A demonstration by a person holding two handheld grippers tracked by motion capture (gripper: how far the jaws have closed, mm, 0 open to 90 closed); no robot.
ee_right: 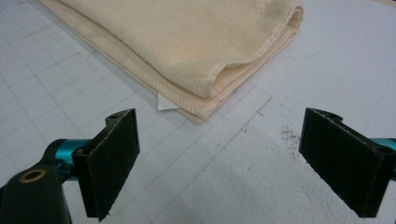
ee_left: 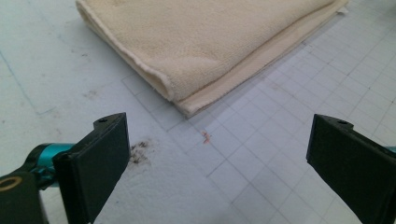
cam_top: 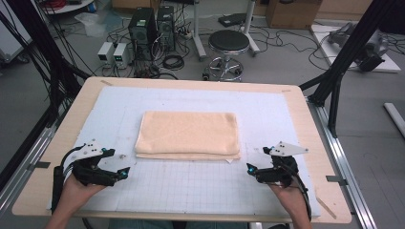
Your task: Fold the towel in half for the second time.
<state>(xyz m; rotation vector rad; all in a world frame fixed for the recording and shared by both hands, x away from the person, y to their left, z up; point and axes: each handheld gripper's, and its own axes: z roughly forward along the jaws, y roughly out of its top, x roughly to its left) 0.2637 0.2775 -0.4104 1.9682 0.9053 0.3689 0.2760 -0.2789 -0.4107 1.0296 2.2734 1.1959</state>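
A folded cream towel [cam_top: 187, 134] lies flat in the middle of the white gridded mat [cam_top: 200, 186]. My left gripper [cam_top: 119, 164] rests near the towel's front left corner, jaws wide open and empty. In the left gripper view that towel corner [ee_left: 187, 100] lies a short way ahead of the left gripper [ee_left: 217, 161]. My right gripper [cam_top: 258, 160] sits off the towel's front right corner, also open with nothing between its jaws. In the right gripper view the towel's folded corner [ee_right: 210, 100], with a small white tag [ee_right: 166, 102], lies just ahead of the right gripper [ee_right: 219, 161].
The mat covers a wooden table [cam_top: 310, 138] with rounded corners. Dark smudges [ee_left: 140, 151] mark the mat near the left gripper. Beyond the table stand a stool [cam_top: 228, 47], computer towers [cam_top: 150, 28] and cables on the floor. Black frame posts [cam_top: 344, 57] flank the table.
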